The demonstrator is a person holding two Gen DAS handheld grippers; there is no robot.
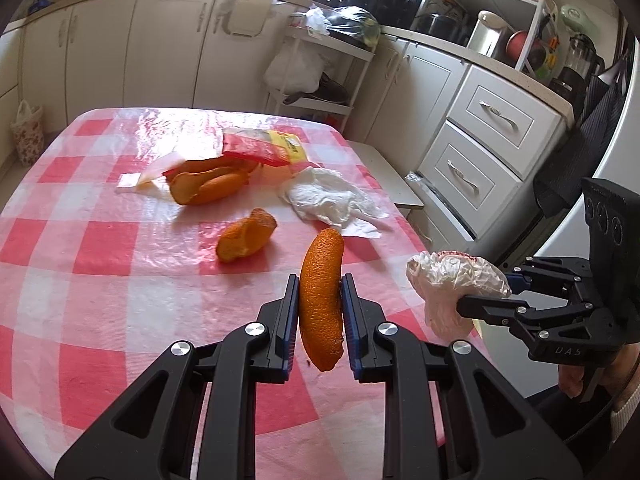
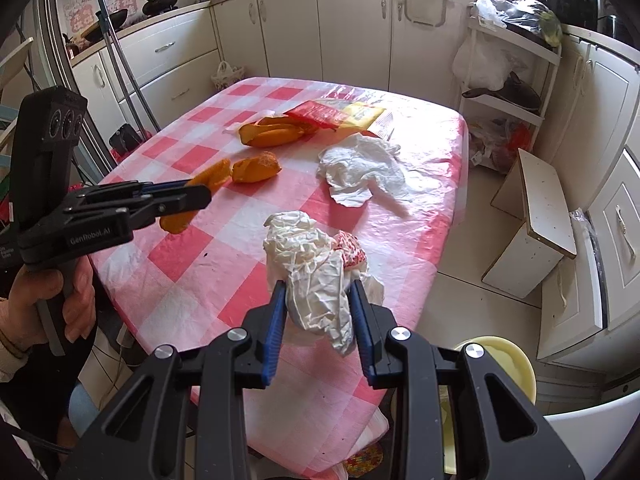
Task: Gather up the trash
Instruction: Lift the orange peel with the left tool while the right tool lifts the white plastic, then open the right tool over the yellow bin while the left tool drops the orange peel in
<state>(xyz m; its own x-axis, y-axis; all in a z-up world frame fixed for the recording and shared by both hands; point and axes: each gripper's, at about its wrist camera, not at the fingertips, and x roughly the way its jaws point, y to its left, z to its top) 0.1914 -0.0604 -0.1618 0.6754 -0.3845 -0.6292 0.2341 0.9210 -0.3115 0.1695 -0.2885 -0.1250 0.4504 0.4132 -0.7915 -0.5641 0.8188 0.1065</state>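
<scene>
My left gripper is shut on a long orange peel and holds it above the checked table. It also shows in the right wrist view with the peel. My right gripper is shut on a crumpled white wrapper above the table's near edge; it shows in the left wrist view at the right. On the table lie a small peel piece, a larger peel pile, a red and yellow packet and a crumpled tissue.
A yellow bin stands on the floor below the table's right corner. A white step stool and drawers are to the right. A white rack with bags stands beyond the table.
</scene>
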